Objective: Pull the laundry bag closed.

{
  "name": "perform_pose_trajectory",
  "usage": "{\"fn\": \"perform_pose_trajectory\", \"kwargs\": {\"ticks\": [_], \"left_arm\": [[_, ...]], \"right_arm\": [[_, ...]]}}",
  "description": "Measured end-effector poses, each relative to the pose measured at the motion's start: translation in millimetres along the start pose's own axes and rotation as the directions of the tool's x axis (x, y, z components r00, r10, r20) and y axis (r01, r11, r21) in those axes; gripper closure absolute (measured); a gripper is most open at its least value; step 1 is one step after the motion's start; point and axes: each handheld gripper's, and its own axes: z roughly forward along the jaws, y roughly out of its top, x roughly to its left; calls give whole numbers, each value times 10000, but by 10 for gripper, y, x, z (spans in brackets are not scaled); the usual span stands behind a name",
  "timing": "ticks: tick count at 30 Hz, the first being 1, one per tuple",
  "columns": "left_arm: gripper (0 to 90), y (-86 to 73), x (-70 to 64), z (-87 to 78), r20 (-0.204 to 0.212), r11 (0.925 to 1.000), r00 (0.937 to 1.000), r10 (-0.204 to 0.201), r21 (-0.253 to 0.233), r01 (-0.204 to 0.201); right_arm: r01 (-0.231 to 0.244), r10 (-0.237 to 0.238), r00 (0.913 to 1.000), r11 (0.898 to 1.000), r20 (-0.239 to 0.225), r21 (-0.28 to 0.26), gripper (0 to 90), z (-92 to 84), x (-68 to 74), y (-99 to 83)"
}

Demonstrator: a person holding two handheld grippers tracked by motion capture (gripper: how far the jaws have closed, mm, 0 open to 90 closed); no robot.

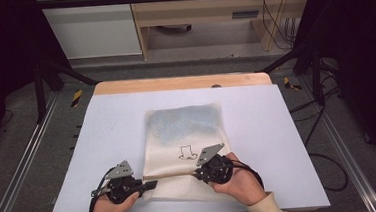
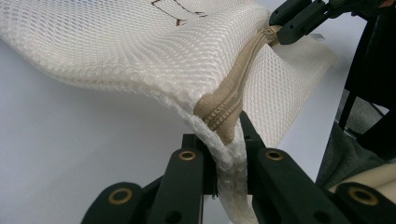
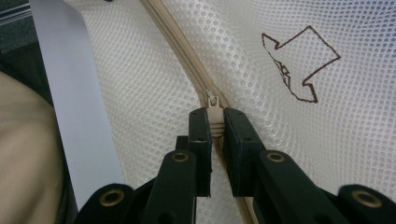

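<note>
Nearest the person, at the front edge of the white table (image 1: 102, 122), both hands are holding their grippers against a white mesh laundry bag (image 1: 185, 136) that is lying flat just ahead of them, near the middle of the tabletop. The left gripper (image 1: 149, 184) is pointing toward the right gripper and is clamping the bag's corner edge, where the beige zipper (image 2: 233, 88) is ending; in the left gripper view the mesh and the zipper's end are sitting pinched between the two black jaws, and the bag's edge is lifting slightly off the table there. The right gripper (image 1: 197, 174) is pointing back toward the left one and is gripping the zipper pull (image 3: 215, 122), with its jaws drawn in narrow on the small beige tab; the slider is sitting just beyond the tips. Beside the zipper line, a small brown outline drawing (image 3: 299, 65) is showing on the mesh. Farther off, the bag's upper part is looking bluish-grey, and beyond the table's wooden far edge (image 1: 182, 83) a wooden desk (image 1: 204, 9) is standing.
</note>
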Motion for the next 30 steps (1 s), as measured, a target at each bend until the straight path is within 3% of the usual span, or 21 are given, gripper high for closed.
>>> {"fn": "perform_pose_trajectory", "kwargs": {"ticks": [30], "left_arm": [[836, 6, -18, -6, -106, 10000, 9999, 59, -24, -59]], "right_arm": [[-274, 277, 9993, 9995, 253, -121, 818, -131, -54, -112]]}}
